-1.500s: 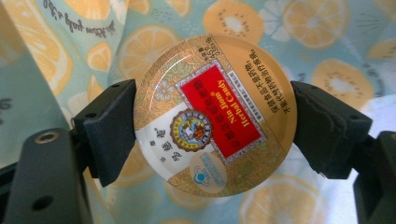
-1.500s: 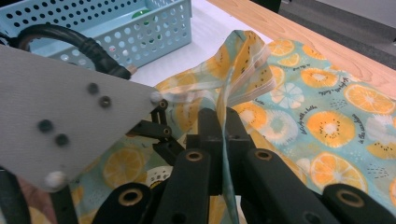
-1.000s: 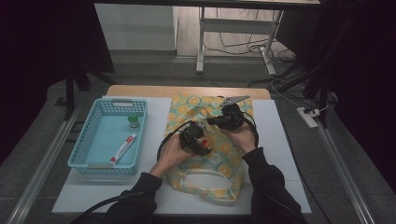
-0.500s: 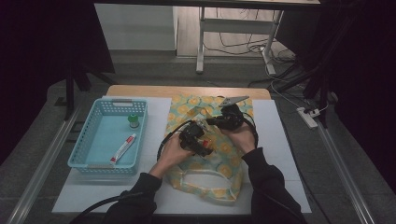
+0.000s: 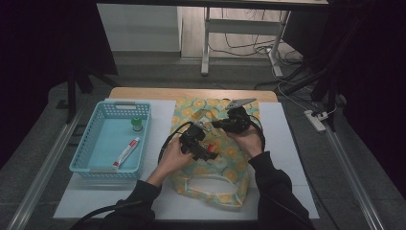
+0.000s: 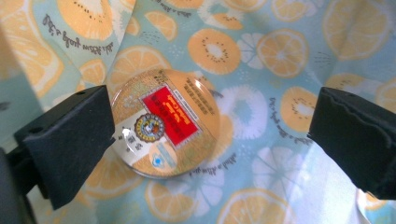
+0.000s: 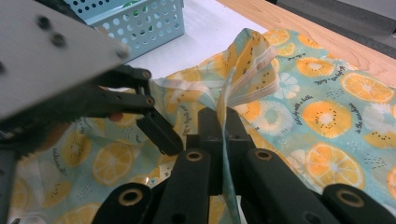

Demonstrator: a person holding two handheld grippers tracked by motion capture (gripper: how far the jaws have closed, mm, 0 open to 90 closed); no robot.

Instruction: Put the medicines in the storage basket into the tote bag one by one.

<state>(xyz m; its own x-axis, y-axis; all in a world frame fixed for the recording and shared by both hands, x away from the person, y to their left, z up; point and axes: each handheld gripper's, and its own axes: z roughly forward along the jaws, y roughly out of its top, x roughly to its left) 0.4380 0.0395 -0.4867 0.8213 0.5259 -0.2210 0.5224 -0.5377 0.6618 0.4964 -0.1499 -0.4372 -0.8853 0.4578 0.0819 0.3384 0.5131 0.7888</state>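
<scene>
Fabric of the citrus-print bag [image 5: 210, 167] is lying on the desk [image 5: 282, 143] in the high view, a basket [image 5: 86, 163] still holding a tube [image 5: 125, 152]. In the left gripper view, the left claw [image 6: 210, 135] has just been opening, jaws apart, the round container [image 6: 164, 122] resting inside the bag. In the right gripper view, the right claw [image 7: 224, 126] is clamping the bag's rim, so packing seems partly done.

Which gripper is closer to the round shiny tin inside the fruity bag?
The left. The left gripper has just been opening; the round tin lies between its fingers. The right gripper stays off to the side, pinching the bag's edge.
</scene>
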